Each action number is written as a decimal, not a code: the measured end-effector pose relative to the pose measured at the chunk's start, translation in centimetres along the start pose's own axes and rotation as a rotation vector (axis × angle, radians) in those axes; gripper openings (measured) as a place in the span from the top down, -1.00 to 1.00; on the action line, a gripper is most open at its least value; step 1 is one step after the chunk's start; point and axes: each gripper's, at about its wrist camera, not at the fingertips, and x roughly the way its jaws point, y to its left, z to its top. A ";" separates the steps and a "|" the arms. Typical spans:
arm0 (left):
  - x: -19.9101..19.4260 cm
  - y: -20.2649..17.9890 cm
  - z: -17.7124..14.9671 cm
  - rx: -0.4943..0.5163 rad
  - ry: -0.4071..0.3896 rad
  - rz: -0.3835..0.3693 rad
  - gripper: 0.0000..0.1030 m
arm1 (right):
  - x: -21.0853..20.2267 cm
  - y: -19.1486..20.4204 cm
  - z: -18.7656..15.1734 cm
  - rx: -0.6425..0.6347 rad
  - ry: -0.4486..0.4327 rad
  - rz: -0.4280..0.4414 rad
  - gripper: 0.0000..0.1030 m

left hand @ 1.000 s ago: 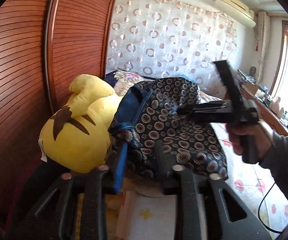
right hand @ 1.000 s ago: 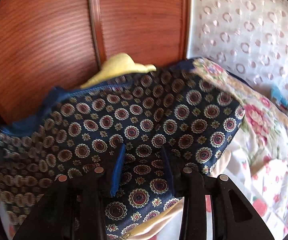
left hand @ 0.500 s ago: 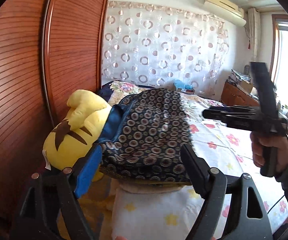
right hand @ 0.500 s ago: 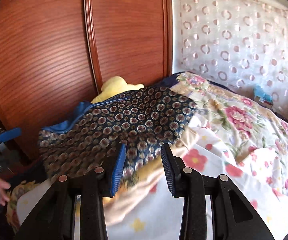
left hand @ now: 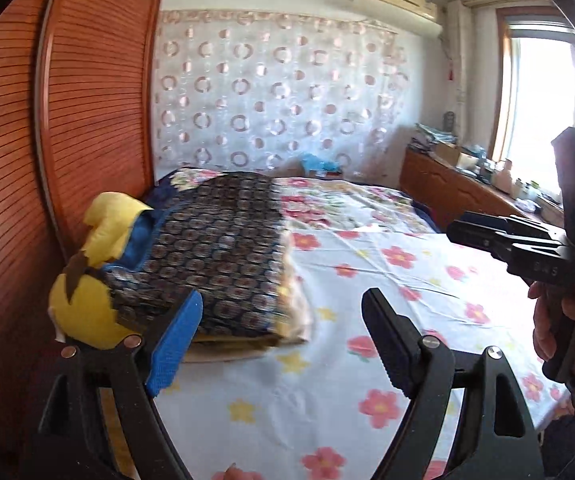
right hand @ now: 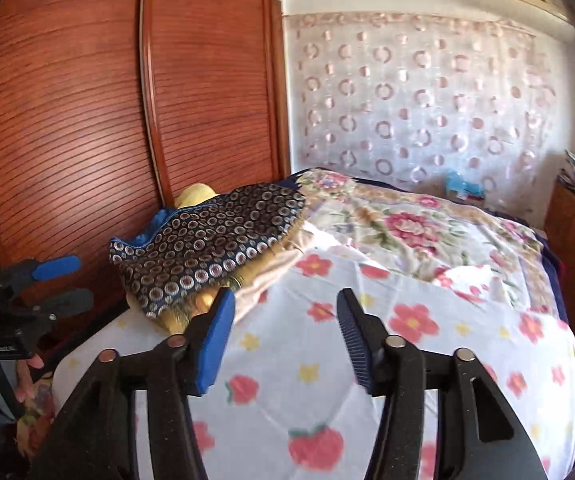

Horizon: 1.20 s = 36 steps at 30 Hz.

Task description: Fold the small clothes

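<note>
Floral bedsheet (right hand: 367,360) is lying bare; folded patterned garment (right hand: 207,244) is resting at ten o'clock, apparently finished; left gripper (left hand: 277,340) is gaping empty, right gripper (right hand: 285,340) is opening, empty.

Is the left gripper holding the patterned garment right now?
No: the left gripper is open and empty, and the patterned garment lies folded on the bed.

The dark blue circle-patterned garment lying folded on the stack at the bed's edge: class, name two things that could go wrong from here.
1. The dark blue circle-patterned garment overhangs the pile beside the yellow plush toy, near the bed's edge; it might slide off.
2. Both the left gripper and the right gripper, whose jaws are opening, are clear of it, so nothing steadies the loose fold, which could spring open.
</note>
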 end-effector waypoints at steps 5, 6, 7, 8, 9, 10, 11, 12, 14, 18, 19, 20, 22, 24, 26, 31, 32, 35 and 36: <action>-0.9 -2.8 -0.5 0.025 0.007 -0.030 -0.60 | -3.3 0.2 -1.8 0.041 -0.023 -0.048 -0.39; -1.1 -3.4 -0.6 0.030 0.011 -0.029 -0.60 | -4.3 0.4 -2.2 0.044 -0.028 -0.053 -0.41; -1.2 -3.9 -0.6 0.035 0.012 -0.032 -0.60 | -5.2 0.5 -2.7 0.055 -0.036 -0.064 -0.45; -1.3 -4.5 -0.6 0.045 0.010 -0.035 -0.60 | -6.0 0.6 -3.1 0.060 -0.040 -0.070 -0.51; -1.5 -4.9 -0.6 0.054 0.004 -0.035 -0.60 | -6.7 0.7 -3.6 0.066 -0.042 -0.087 -0.53; -1.7 -5.6 -0.5 0.066 -0.006 -0.034 -0.60 | -7.0 0.8 -3.9 0.065 -0.044 -0.099 -0.57; -1.9 -5.9 -0.4 0.070 -0.013 -0.034 -0.60 | -7.4 0.9 -4.3 0.067 -0.047 -0.111 -0.59; -2.1 -6.4 -0.2 0.075 -0.023 -0.034 -0.60 | -8.0 0.9 -4.6 0.074 -0.054 -0.122 -0.59; -2.2 -7.1 0.1 0.077 -0.029 -0.036 -0.60 | -8.9 0.9 -5.1 0.089 -0.059 -0.145 -0.60; -2.4 -9.2 1.1 0.093 -0.039 -0.042 -0.60 | -11.3 1.3 -5.1 0.114 -0.103 -0.216 -0.60; -2.6 -9.7 1.4 0.103 -0.047 -0.040 -0.60 | -11.9 1.5 -5.0 0.121 -0.120 -0.237 -0.60; -2.5 -10.2 1.6 0.112 -0.056 -0.036 -0.60 | -12.3 1.7 -5.1 0.125 -0.132 -0.246 -0.60; -2.8 -11.0 1.9 0.123 -0.069 -0.028 -0.60 | -13.3 1.9 -5.2 0.142 -0.156 -0.265 -0.60; -3.0 -11.6 2.5 0.124 -0.080 -0.034 -0.60 | -13.9 2.3 -5.2 0.147 -0.176 -0.275 -0.60; -3.2 -12.0 3.1 0.118 -0.089 -0.044 -0.60 | -14.4 2.8 -5.2 0.145 -0.193 -0.290 -0.60; -4.0 -12.4 4.1 0.108 -0.107 -0.047 -0.61 | -14.5 4.4 -6.1 0.150 -0.220 -0.298 -0.60; -4.2 -12.6 4.1 0.109 -0.110 -0.039 -0.60 | -14.4 4.7 -6.5 0.150 -0.223 -0.300 -0.60; -4.4 -12.7 4.1 0.104 -0.116 -0.040 -0.60 | -13.8 4.6 -7.4 0.157 -0.228 -0.300 -0.60; -4.4 -12.7 4.1 0.097 -0.116 -0.042 -0.60 | -13.7 4.7 -7.5 0.160 -0.228 -0.300 -0.60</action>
